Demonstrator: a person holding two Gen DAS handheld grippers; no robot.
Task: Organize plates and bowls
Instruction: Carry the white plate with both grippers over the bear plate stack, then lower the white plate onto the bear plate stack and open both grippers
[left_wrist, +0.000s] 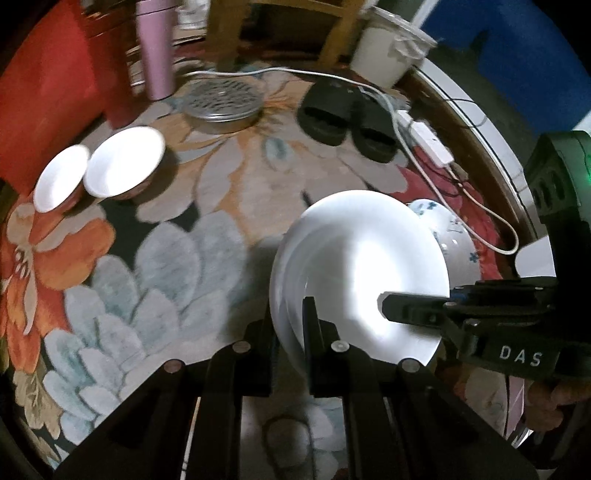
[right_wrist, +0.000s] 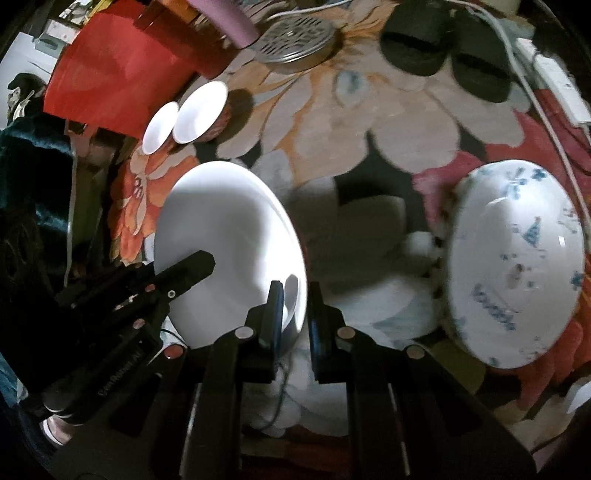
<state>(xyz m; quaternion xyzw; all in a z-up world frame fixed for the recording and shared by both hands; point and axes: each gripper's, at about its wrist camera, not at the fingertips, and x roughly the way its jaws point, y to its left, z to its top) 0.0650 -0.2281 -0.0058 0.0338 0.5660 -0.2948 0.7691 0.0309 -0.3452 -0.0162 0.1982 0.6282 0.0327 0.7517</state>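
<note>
A plain white plate (left_wrist: 354, 273) is held up off the floral rug by both grippers. My left gripper (left_wrist: 290, 332) is shut on the plate's near-left rim. My right gripper (right_wrist: 295, 314) is shut on the plate's (right_wrist: 229, 236) opposite rim; it shows from the right in the left wrist view (left_wrist: 410, 308). A blue-patterned white plate (right_wrist: 517, 258) lies on the rug to the right, partly hidden behind the white plate in the left wrist view (left_wrist: 450, 236). Two small white bowls (left_wrist: 125, 166) (left_wrist: 61, 177) stand side by side at the far left.
A round metal perforated lid (left_wrist: 223, 103), black slippers (left_wrist: 347, 118), a white power strip and cable (left_wrist: 432, 140), a pink tumbler (left_wrist: 155, 48) and a white bucket (left_wrist: 388, 51) sit at the rug's far side. A red box (left_wrist: 48, 96) stands at the left.
</note>
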